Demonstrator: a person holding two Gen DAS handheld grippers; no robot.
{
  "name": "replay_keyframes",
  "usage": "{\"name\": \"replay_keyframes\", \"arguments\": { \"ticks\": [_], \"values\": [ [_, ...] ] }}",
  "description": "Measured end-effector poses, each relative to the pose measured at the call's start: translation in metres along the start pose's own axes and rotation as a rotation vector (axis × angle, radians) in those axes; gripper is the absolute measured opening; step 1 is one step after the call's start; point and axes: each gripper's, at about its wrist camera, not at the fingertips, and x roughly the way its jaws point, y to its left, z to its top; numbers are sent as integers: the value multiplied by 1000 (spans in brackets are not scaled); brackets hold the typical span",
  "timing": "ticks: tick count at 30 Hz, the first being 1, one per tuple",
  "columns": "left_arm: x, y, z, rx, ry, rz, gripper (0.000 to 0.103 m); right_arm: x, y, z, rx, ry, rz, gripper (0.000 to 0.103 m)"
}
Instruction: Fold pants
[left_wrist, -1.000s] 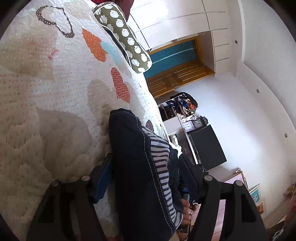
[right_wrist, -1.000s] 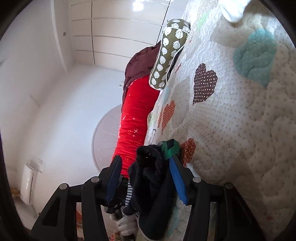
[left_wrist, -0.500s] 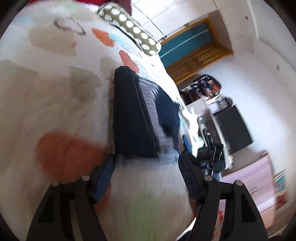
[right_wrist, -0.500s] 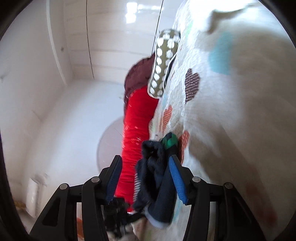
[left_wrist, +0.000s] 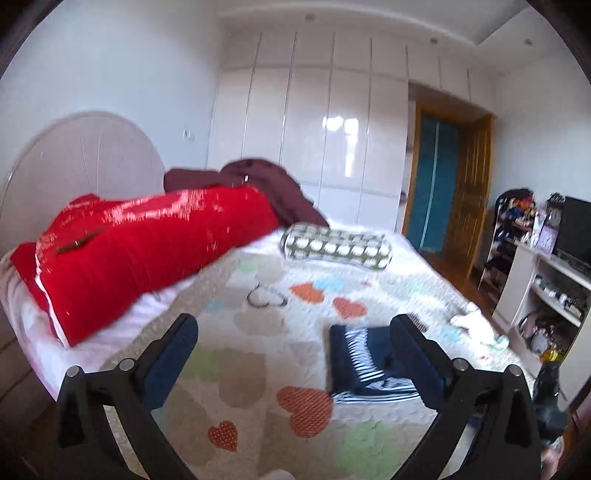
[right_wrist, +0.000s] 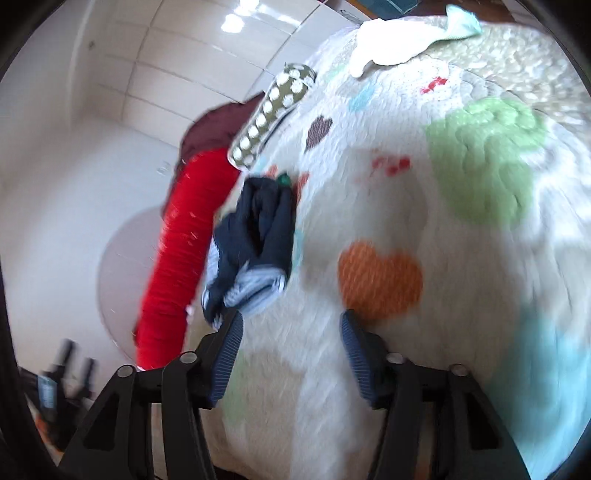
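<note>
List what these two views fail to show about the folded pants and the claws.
- Pants, left wrist view: the right-hand part is hidden behind the open left claw's finger; motion blur smears the stripes.
- Pants, right wrist view: blurred, so fold neatness cannot be judged; the underside lies against the quilt.
- Right claw: open; whether its finger touches the pants is unclear.
</note>
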Motion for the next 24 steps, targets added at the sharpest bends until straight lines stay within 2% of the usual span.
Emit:
{"name": "replay_keyframes", "arguments": {
  "ticks": [3, 5, 7, 10, 12, 15, 19, 24],
  "values": [
    [-16, -6, 4, 15, 1, 2, 103, -17, 33, -12, -90, -23, -65, 65],
    [-13, -9, 1, 3, 33, -62, 103, -25, 60, -15, -191, -66, -132, 66],
    [6, -9, -8, -61, 127, -151, 103, -33, 91, -19, -322, -129, -217, 72],
    [35, -11, -29, -135, 287, -207, 103, -29, 119, -31, -442, -177, -327, 74],
    [50, -14, -45, -134, 354, -194, 103, -19, 129, -42, -497, -175, -366, 74],
    [57, -20, -58, -112, 413, -160, 103, -6, 139, -58, -584, -163, -419, 74],
    [58, -20, -65, -105, 428, -127, 103, 1, 152, -68, -686, -174, -491, 74],
    [58, -19, -68, -83, 431, -65, 103, -3, 154, -69, -708, -190, -538, 75]
  ]
}}
